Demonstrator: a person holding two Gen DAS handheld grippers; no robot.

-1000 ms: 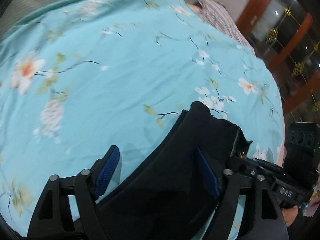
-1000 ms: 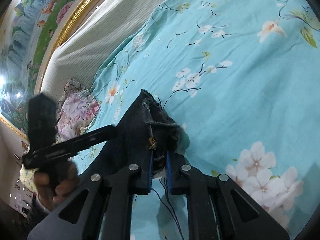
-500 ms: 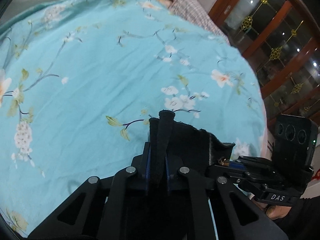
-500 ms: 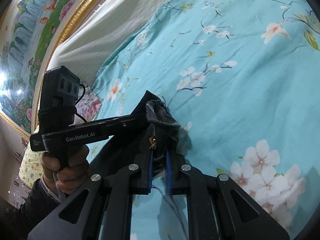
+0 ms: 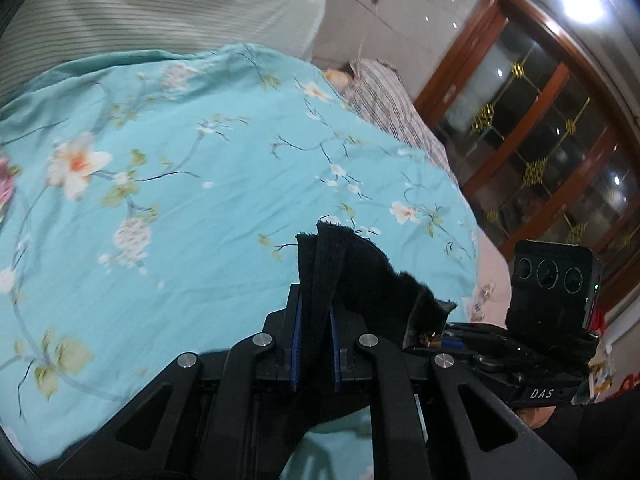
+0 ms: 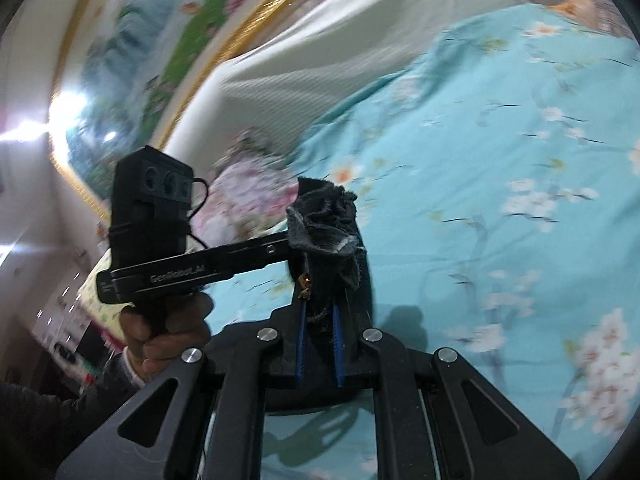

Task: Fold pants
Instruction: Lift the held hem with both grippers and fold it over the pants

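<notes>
step: lifting pants [image 5: 356, 268] clear of the bedspread [image 5: 168, 200] | left gripper [image 5: 314, 344] and right gripper [image 6: 318, 348] each clamp the waistband | next: you carry it across, level

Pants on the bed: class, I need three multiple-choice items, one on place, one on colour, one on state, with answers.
1. Where is the right tool gripping the pants?
A. beside the zipper
B. at a leg hem
C. on a back pocket

2. What colour is the bedsheet?
A. red
B. plain white
C. turquoise floral

3. The left tool is
A. wide open
B. shut on fabric
C. holding nothing

Answers: A, the brass zipper pull sits just above its pads; C, turquoise cloth with printed blossoms; B, its blue pads pinch a black strip.
</notes>
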